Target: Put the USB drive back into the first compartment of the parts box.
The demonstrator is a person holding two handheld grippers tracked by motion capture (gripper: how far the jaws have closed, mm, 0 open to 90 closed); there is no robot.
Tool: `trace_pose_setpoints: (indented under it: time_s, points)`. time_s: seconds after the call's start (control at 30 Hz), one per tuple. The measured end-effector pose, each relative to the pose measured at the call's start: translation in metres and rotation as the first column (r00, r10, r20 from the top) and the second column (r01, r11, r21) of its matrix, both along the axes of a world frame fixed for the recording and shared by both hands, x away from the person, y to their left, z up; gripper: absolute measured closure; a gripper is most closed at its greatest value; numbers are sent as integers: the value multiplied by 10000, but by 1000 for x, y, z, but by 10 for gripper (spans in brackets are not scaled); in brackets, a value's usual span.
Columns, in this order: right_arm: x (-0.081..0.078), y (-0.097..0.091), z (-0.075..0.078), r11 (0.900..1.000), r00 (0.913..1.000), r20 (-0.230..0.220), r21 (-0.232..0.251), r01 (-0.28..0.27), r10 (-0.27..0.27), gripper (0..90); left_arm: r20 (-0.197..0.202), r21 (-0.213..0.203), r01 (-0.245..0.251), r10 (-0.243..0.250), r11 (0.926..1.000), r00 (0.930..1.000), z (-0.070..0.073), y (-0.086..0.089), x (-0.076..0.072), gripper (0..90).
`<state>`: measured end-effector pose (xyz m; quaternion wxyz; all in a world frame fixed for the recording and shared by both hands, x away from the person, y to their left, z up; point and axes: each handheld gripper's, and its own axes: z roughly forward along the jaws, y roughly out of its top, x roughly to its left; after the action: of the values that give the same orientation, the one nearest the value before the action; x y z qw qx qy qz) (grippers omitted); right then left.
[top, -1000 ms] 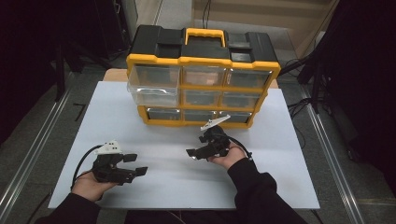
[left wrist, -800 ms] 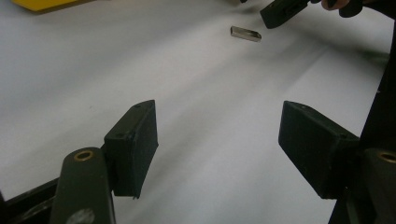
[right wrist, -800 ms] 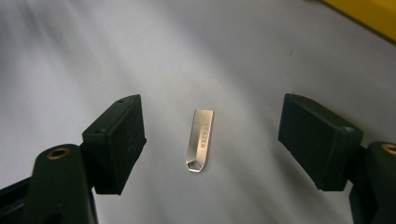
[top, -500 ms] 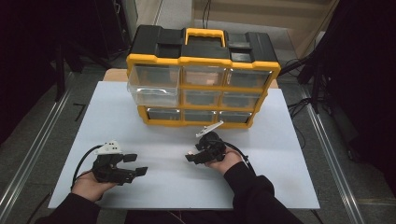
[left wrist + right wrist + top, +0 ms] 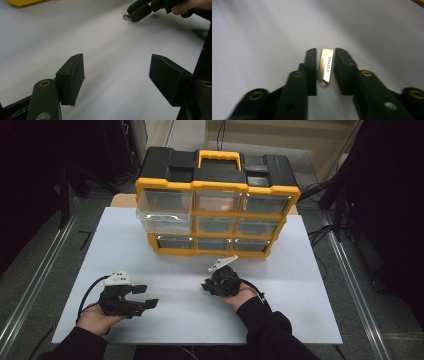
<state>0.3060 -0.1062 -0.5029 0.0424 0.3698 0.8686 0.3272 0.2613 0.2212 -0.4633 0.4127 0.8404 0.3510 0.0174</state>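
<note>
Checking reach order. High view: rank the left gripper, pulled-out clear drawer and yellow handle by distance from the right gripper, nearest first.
1. left gripper: same near part of the table, at the left.
2. pulled-out clear drawer: organiser's left column, farther back.
3. yellow handle: top of the organiser, farthest from the right gripper.

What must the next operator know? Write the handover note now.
Right tool: jaws have just been closing and are now shut on the metal stick, low over the table.
Left tool: open, nothing between its jaws, resting near the front left.
Box: at the back, its top-left drawer pulled out, the others in.
Done: stick gripped.
Left: lift it; it probably goes into the open drawer, then shut that.
</note>
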Motion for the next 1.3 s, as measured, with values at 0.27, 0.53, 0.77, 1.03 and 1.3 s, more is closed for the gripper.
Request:
trace_pose_setpoints:
  time_s: [0.27, 0.53, 0.77, 1.03, 1.3]
  points:
    - [4, -3, 0, 9996, 9992, -380, 250, -133, 143, 761, -15, -8, 10, -10, 10000, 10000, 0, 0, 0, 295]
    - [9, -5, 4, 9979, 9953, -887, 540, -345, 392, 761, -46, -15, 22, -22, 10000, 10000, 0, 0, 0, 295]
    - [11, -9, 16, 9952, 9904, -1225, 819, -541, 639, 761, -47, 9, 10, -10, 10000, 10000, 0, 0, 0, 295]
    - [14, -17, 28, 9915, 9858, -1410, 1051, -773, 918, 761, -57, 0, -17, 17, 10000, 10000, 0, 0, 0, 295]
    - [15, -23, 38, 9894, 9830, -1430, 1044, -1009, 1153, 761, -77, -4, 9, -9, 10000, 10000, 0, 0, 0, 295]
